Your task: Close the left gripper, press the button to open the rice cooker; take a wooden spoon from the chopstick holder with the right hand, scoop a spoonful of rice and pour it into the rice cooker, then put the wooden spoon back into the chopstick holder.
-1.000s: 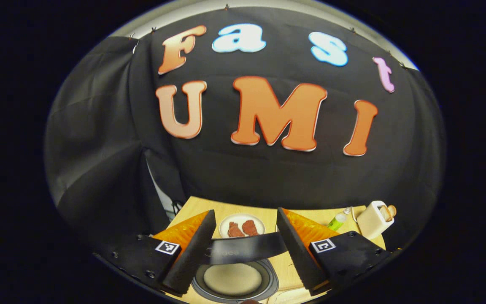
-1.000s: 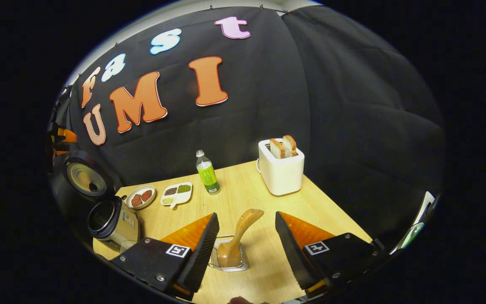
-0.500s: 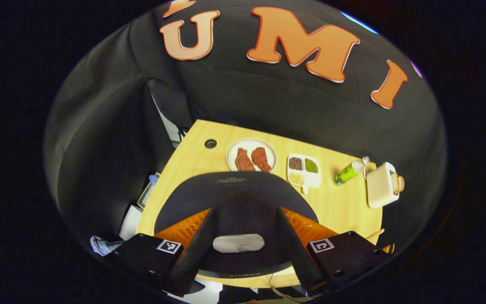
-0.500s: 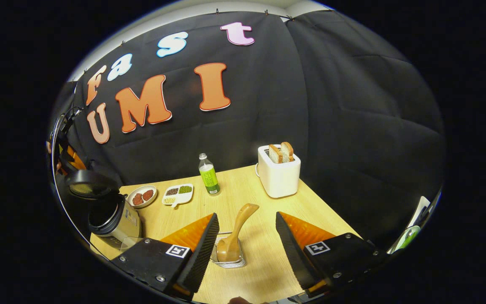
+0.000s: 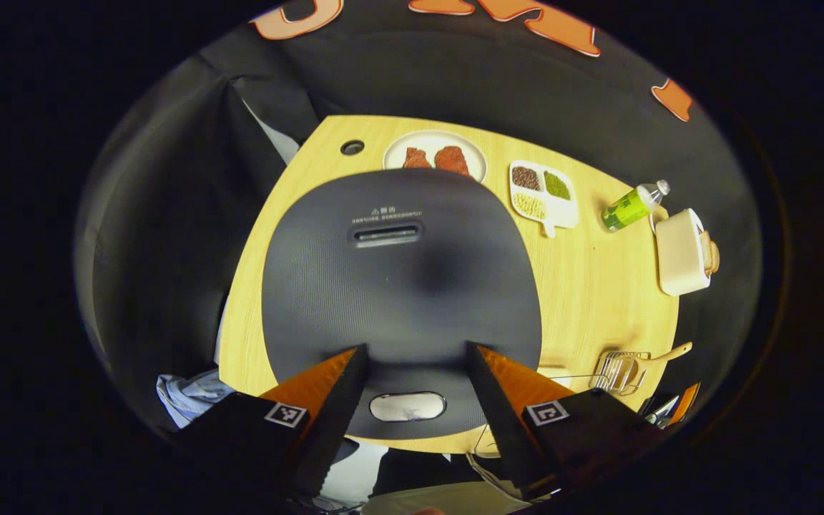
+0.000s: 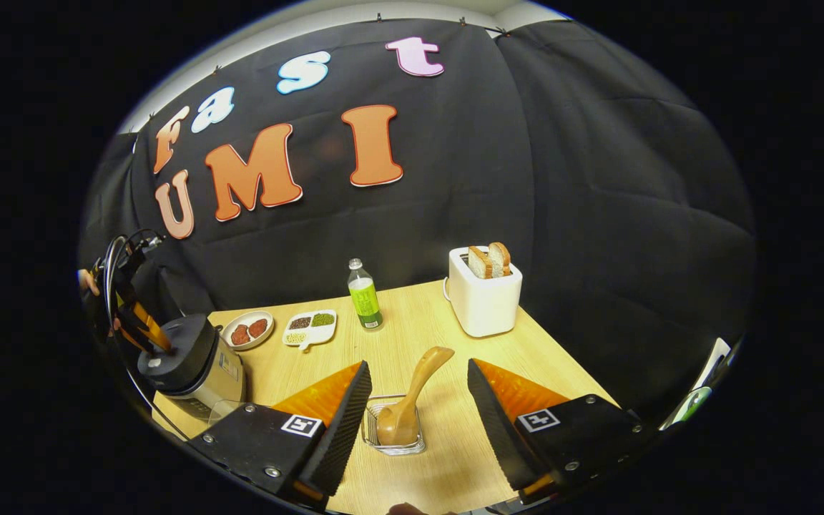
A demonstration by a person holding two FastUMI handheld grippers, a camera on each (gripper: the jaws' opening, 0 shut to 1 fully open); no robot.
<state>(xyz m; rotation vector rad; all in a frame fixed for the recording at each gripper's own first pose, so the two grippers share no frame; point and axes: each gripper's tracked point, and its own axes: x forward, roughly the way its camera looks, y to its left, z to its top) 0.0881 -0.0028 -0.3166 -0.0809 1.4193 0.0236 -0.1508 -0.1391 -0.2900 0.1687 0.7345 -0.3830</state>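
1. Left gripper point(image 5: 409, 372): fingers spread wide, nothing between them. It looks straight down on the rice cooker point(image 5: 401, 286), whose dark lid is flat and shut. The pale oval button point(image 5: 408, 406) sits at the lid's near edge, between the two fingers.
2. In the right gripper view the left gripper point(image 6: 141, 329) shows far off at the left, tips at or touching the cooker top; can't tell contact for sure.
3. Right gripper point(image 6: 412, 390): fingers wide apart, gripping nothing, above the table point(image 6: 455, 458) w/ the spoon between them in view.
4. Wooden spoon point(image 6: 412, 400): bowl end down in the wire chopstick holder point(image 6: 392, 429), handle leaning up and to the right. Untouched by either finger.
5. Rice supply: a clear container edge point(image 6: 220, 411) shows beside the cooker base, contents unclear. Won't call it.
6. Other stuff at the back of the table: plate point(image 6: 244, 330), divided dish point(image 6: 310, 327), green bottle point(image 6: 364, 295), toaster point(image 6: 482, 297). All well apart from the work area.
7. Step in hand, my read: the opening one. Lid shut, spoon not taken, so task looks near its start.
8. Next move calls for: bring the left fingers together first, then push the closed tip down on the button. As spread now, the fingers straddle it and would miss. Keep clear of the lid's swing. Right side waits by the spoon handle.
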